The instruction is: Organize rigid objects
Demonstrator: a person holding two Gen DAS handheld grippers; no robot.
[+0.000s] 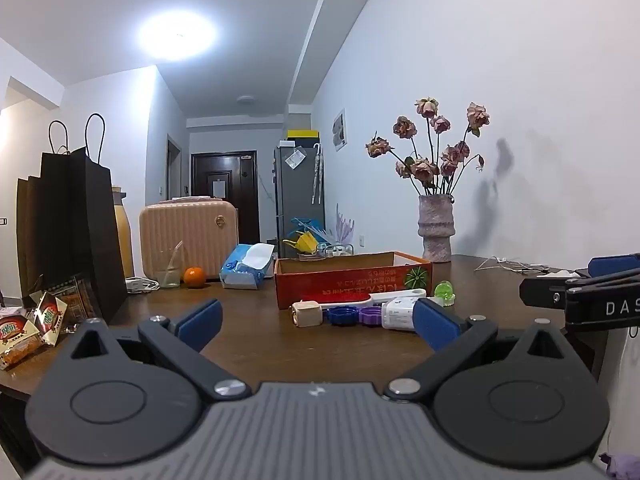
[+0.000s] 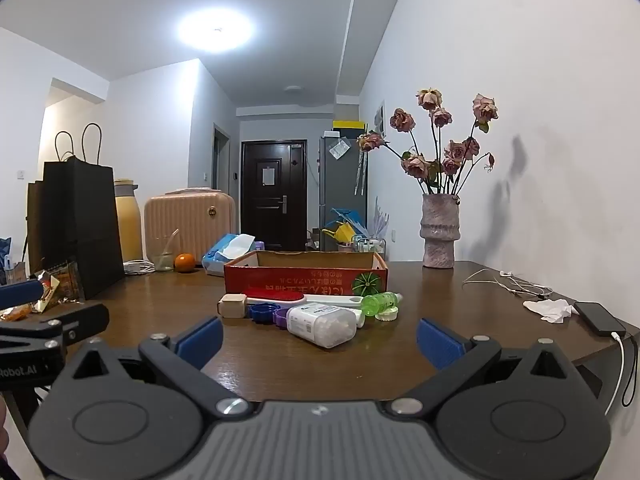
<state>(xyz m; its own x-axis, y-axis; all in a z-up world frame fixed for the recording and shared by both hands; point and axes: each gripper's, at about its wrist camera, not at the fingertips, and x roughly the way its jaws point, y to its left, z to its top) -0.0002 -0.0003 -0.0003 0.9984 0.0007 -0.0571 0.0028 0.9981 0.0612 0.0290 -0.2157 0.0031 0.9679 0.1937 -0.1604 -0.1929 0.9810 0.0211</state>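
Observation:
A red cardboard box point(image 1: 352, 280) point(image 2: 304, 278) stands open on the brown table point(image 1: 248, 332) point(image 2: 280, 364). In front of it lie a wooden cube point(image 1: 307, 313) point(image 2: 232, 306), a blue cap point(image 1: 342, 315) point(image 2: 262, 312), a purple cap point(image 1: 372, 315) point(image 2: 282, 317), a white container on its side point(image 1: 398, 314) point(image 2: 322, 326), a green bottle point(image 1: 444, 292) point(image 2: 378, 302) and a red-and-white brush point(image 1: 360, 299) point(image 2: 276, 294). My left gripper point(image 1: 317, 332) is open, short of the cube. My right gripper point(image 2: 319, 330) is open too, short of the white container. Neither holds anything.
At the left stand a black paper bag point(image 1: 68, 232) point(image 2: 80, 224) and snack packets point(image 1: 36, 320). Behind are a pink case point(image 1: 188, 236), an orange point(image 1: 195, 277), a tissue pack point(image 1: 248, 266) and a vase of dried roses point(image 2: 439, 232). A phone point(image 2: 598, 318), a crumpled tissue and earphones point(image 2: 512, 282) lie at the right.

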